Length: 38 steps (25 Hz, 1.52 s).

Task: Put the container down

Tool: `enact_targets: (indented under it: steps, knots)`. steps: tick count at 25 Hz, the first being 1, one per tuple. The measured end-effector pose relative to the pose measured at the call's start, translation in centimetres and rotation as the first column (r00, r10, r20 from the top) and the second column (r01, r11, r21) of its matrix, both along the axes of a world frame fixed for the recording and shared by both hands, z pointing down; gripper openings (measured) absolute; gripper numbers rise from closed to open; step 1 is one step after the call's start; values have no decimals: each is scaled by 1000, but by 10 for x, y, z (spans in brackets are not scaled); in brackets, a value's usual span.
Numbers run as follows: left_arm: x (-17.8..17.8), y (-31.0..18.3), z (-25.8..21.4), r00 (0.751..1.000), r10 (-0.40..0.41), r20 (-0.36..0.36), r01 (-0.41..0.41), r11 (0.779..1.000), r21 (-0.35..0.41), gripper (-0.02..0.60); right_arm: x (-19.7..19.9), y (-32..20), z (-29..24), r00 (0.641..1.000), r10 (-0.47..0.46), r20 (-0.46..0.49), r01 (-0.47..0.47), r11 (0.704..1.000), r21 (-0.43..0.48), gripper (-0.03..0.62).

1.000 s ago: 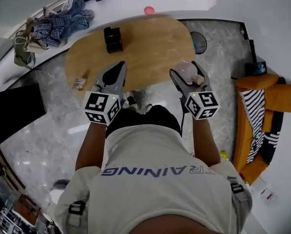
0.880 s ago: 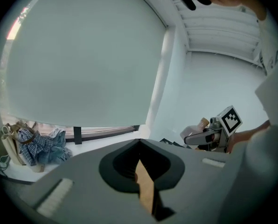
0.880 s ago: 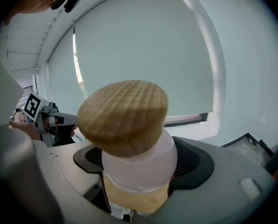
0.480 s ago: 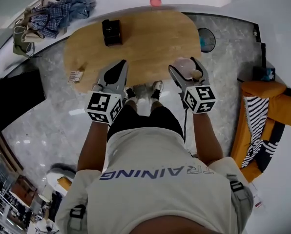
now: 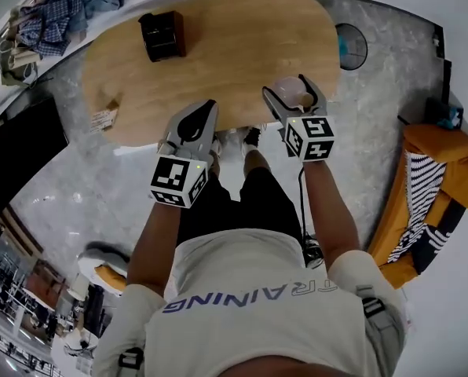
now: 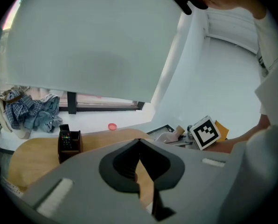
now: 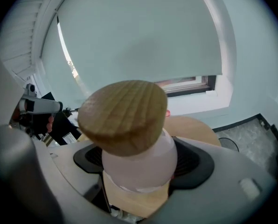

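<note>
A heap of checked clothes (image 5: 49, 14) lies at the far left, past the end of the oval wooden table (image 5: 242, 38). On the table's left part stands a small black box (image 5: 162, 35), well apart from both grippers; a paper label (image 5: 104, 119) sits at the near left edge.

The left gripper (image 5: 208, 108) hangs over the table's near edge – its jaws are pressed together with nothing between them, as the left gripper view shows, where the tips (image 6: 139, 143) meet in a thin line above the wood. That view also takes in the black box (image 6: 68, 143) and a small pink disc (image 6: 112, 126) on the pale ledge beyond the table.

To the right, the right gripper (image 5: 290, 91) pinches the container (image 5: 294, 96), a frosted jar with a round wooden lid (image 7: 122, 115). In the right gripper view the two dark pads (image 7: 191, 160) press on either side of the jar's body (image 7: 139, 164), just under the lid, and the jar leans toward the camera. It is over the near right part of the table – whether its base touches the wood cannot be told.

At the far right an orange sofa (image 5: 454, 171) stands on the marble floor
</note>
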<state>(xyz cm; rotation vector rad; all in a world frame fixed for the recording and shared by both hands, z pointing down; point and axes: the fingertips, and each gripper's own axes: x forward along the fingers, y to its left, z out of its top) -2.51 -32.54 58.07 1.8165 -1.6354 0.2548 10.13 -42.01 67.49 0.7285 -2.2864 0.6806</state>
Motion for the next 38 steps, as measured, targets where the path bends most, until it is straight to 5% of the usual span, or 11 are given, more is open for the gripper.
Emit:
enact_targets:
  steps: [20, 31, 38]
  knots:
    - [6, -25, 130, 998, -67, -21, 65, 996, -56, -2, -40, -55, 209, 991, 24, -129, -23, 1000, 4, 416]
    - [-4, 5, 158, 989, -139, -42, 136, 988, -73, -2, -62, -42, 244, 966, -113, -231, 134, 988, 77, 417]
    - [-11, 17, 154, 990, -136, -35, 134, 989, -63, -2, -61, -41, 240, 973, -93, -211, 103, 994, 39, 441]
